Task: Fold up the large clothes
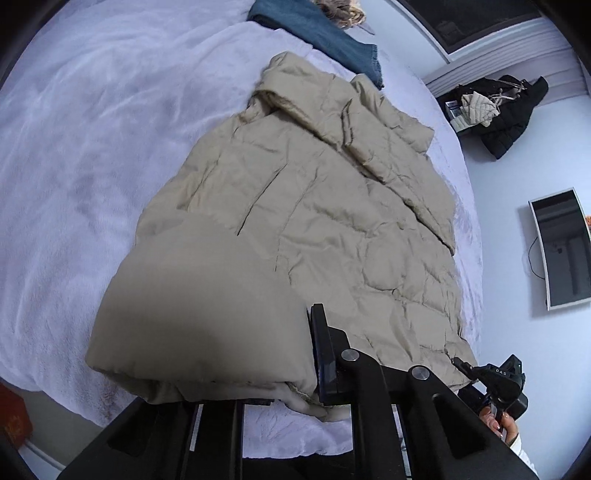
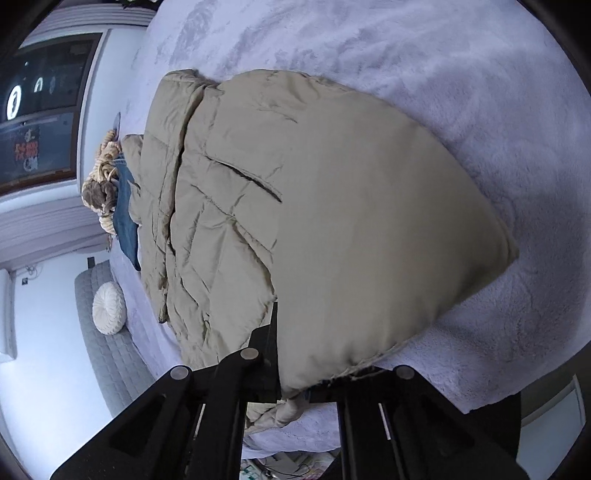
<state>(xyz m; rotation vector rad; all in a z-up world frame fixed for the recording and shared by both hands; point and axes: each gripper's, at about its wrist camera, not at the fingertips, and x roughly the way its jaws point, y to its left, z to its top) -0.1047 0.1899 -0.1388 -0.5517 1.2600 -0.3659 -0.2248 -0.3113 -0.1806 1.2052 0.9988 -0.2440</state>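
The beige quilted padded coat (image 1: 303,206) is spread across the bed's pale lilac fleece blanket (image 1: 74,166), its hem at the near edge. The hem's left part is clenched in the left gripper (image 1: 314,373); the right part is clenched in the right gripper (image 2: 291,391).

One beige coat (image 1: 314,206) lies on one bed (image 1: 74,166). Two grippers: left (image 1: 314,354) and right (image 2: 291,373). One blue garment (image 1: 317,33); one tan bundle (image 1: 340,11) by it. One black jacket (image 1: 517,114). One wall screen (image 1: 563,247). One round white cushion (image 2: 109,308). One hand (image 1: 508,428).
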